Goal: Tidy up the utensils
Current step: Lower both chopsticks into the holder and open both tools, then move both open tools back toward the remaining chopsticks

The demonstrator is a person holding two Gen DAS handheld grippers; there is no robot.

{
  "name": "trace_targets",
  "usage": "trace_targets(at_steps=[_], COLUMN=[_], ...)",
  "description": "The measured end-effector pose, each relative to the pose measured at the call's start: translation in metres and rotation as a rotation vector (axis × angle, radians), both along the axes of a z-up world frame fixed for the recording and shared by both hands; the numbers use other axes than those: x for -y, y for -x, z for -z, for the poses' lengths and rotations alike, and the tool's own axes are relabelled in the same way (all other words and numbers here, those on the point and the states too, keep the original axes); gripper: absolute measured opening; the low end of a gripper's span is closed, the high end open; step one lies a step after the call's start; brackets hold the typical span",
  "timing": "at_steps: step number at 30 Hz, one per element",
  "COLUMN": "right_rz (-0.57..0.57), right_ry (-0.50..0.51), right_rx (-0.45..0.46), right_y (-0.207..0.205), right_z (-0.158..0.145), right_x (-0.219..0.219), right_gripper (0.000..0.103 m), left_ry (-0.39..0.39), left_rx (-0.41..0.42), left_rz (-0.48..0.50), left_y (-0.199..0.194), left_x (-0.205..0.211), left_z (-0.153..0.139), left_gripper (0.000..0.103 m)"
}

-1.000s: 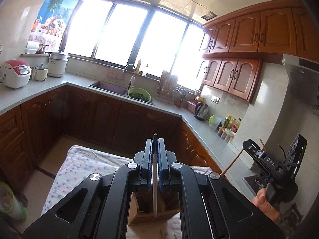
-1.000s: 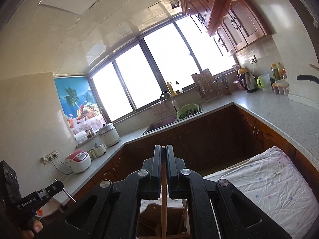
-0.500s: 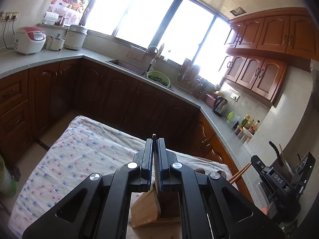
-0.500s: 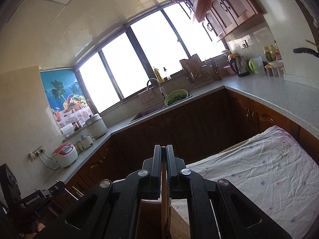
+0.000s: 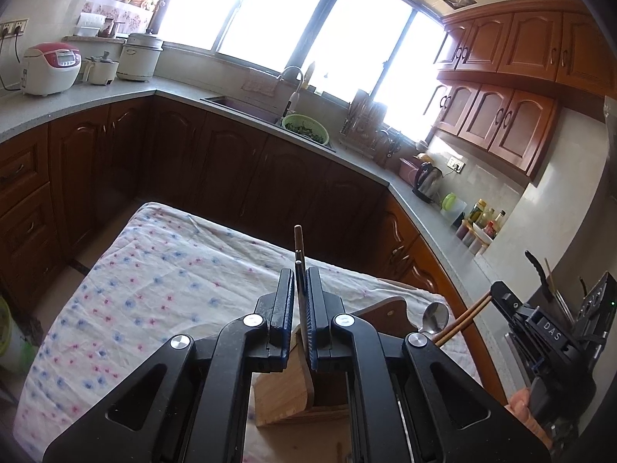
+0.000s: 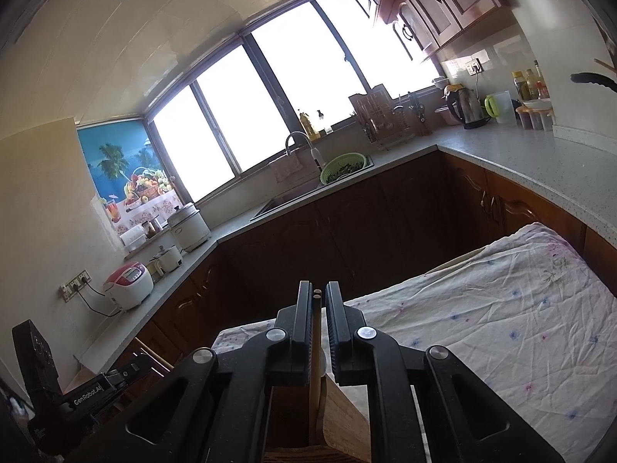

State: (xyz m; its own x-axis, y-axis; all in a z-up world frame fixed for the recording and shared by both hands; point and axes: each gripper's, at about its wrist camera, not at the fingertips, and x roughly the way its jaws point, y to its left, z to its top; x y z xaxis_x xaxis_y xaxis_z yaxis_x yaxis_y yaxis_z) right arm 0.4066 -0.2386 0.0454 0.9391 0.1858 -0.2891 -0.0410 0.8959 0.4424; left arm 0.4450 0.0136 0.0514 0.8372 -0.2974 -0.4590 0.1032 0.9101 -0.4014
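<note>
My left gripper (image 5: 299, 276) is over a wooden utensil holder (image 5: 281, 389) on the clothed table. A thin flat utensil handle (image 5: 298, 243) stands upright between its jaws, which are opening, with a slit showing on the handle's left side. My right gripper (image 6: 319, 286) hangs over the same holder (image 6: 343, 416). Wooden chopsticks (image 6: 316, 347) stand between its opening jaws, with a gap on their right. In the left wrist view the right gripper (image 5: 499, 301) is at the far right with the chopsticks (image 5: 462, 320) slanting down from it. A metal spoon (image 5: 435, 314) lies beyond the holder.
A floral cloth (image 5: 154, 289) covers the table. A wooden board (image 5: 385, 308) lies behind the holder. Dark cabinets and a grey L-shaped counter (image 5: 96, 104) with rice cookers, a sink, a green colander (image 5: 304, 127) and a kettle ring the table.
Both grippers have sunk toward the wooden holder, with the utensil handle and the chopsticks lowered into it. Each pair of jaws has parted slightly, showing a gap beside the held thing.
</note>
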Motion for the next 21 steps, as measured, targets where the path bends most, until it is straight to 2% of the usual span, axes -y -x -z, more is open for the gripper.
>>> trace_targets(at_steps=[3,4,5,6,7,9,10,12,13,16,21], right_rz=[-0.004,-0.003,-0.001,0.003,0.006,0.016,0.026,0.045,0.053,0.057,0.049], right_ry=[0.0,0.001,0.0,-0.002,-0.005,-0.013,-0.019,-0.028,-0.034,-0.051,-0.057], right_rx=[-0.008,-0.008,-0.005,0.001,0.012,0.032,0.038,0.048,0.052,0.035,-0.031], right_y=[0.001,0.002,0.003,0.006,0.009,0.018,0.022,0.034,0.041,0.059,0.089], right_z=[0.0,-0.001,-0.003,-0.005,-0.007,-0.012,-0.014,-0.015,-0.013,-0.006,0.013], right_x=[0.0,0.0,0.0,0.001,0.003,0.006,0.009,0.014,0.017,0.024,0.029], right_gripper=[0.012,0.017,0.022,0.038,0.049,0.057,0.068,0.083,0.086,0.086,0.086], left_ry=[-0.011,-0.012,-0.007,0.002,0.006,0.001,0.005,0.021,0.027,0.048,0.093], left_rx=[-0.014,-0.017,-0.016,-0.011,-0.003,-0.012,-0.023,-0.039,-0.056,-0.134,-0.202], left_rz=[0.0,-0.011,-0.024,-0.037,-0.051,-0.075,-0.086,-0.111,-0.117,-0.129,-0.168], left_y=[0.001,0.003,0.006,0.011,0.017,0.026,0.031,0.042,0.047,0.062,0.095], left_x=[0.001,0.0,-0.002,-0.005,-0.008,-0.014,-0.019,-0.03,-0.036,-0.053,-0.081], left_z=[0.001,0.0,0.0,0.0,-0.001,-0.001,0.0,0.005,0.008,0.02,0.036], left_gripper=[0.018,0.036,0.06,0.069,0.076,0.085,0.094,0.098,0.099,0.099,0.099])
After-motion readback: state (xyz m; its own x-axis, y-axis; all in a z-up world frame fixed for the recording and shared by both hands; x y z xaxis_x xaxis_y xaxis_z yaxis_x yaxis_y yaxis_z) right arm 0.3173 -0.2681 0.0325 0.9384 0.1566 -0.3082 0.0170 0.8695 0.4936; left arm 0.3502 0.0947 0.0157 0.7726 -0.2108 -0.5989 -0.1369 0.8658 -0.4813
